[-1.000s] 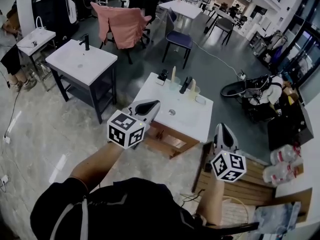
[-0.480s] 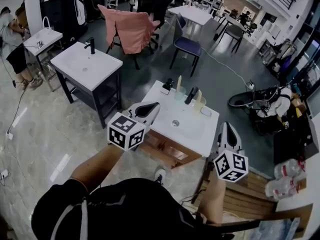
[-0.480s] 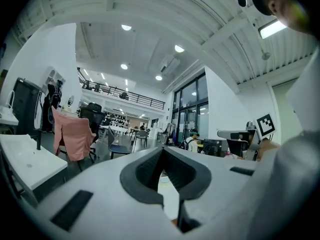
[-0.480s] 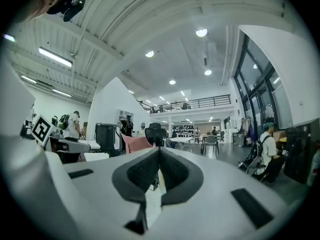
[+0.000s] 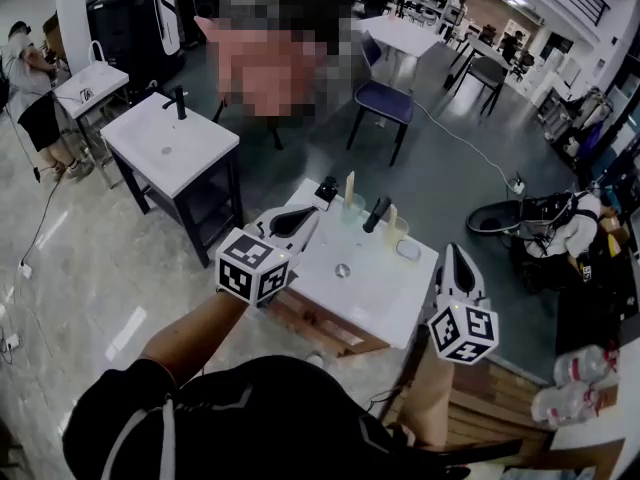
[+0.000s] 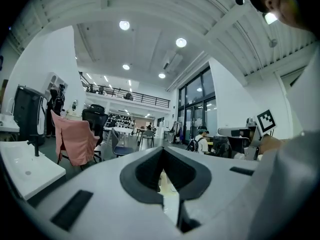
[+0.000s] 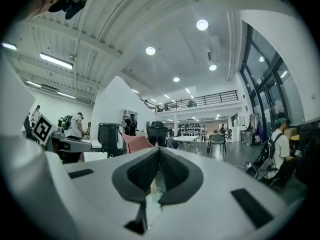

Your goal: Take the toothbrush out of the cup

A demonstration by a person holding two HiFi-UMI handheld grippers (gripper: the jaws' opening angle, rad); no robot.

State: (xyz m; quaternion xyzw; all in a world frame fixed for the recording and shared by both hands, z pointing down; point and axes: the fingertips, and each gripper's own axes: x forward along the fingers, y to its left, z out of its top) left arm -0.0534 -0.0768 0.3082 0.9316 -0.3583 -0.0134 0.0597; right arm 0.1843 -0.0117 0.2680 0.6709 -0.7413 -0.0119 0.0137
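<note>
Closing in on the white washbasin tabletop point(image 5: 375, 290) on its wooden cabinet, the person has walked nearer over the last second. The tabletop has slid lower in the middle of the head view and grown a little. By my reading the task is only at its approach, and nothing on the tabletop has been touched yet.

At the left of the frame, the white left claw point(image 5: 310, 214) with its marker cube has its jaws pressed together on nothing, as before. It is held out level on a bare forearm, and its tip overlaps the tabletop's left edge in the picture.

Along the tabletop's far edge, mid-frame, a pale upright toothbrush point(image 5: 349, 182) stands in a clear cup point(image 5: 354, 206), just left of the black faucet point(image 5: 375, 212). A second clear cup point(image 5: 398, 231) with a pale stick in it stands just right of the faucet. I cannot tell which of the two is the one wanted.

At the right, the white right claw point(image 5: 455, 252) is likewise pressed shut and empty, pointing level toward the tabletop's right side. Either claw must spread before it can take the brush.
</note>
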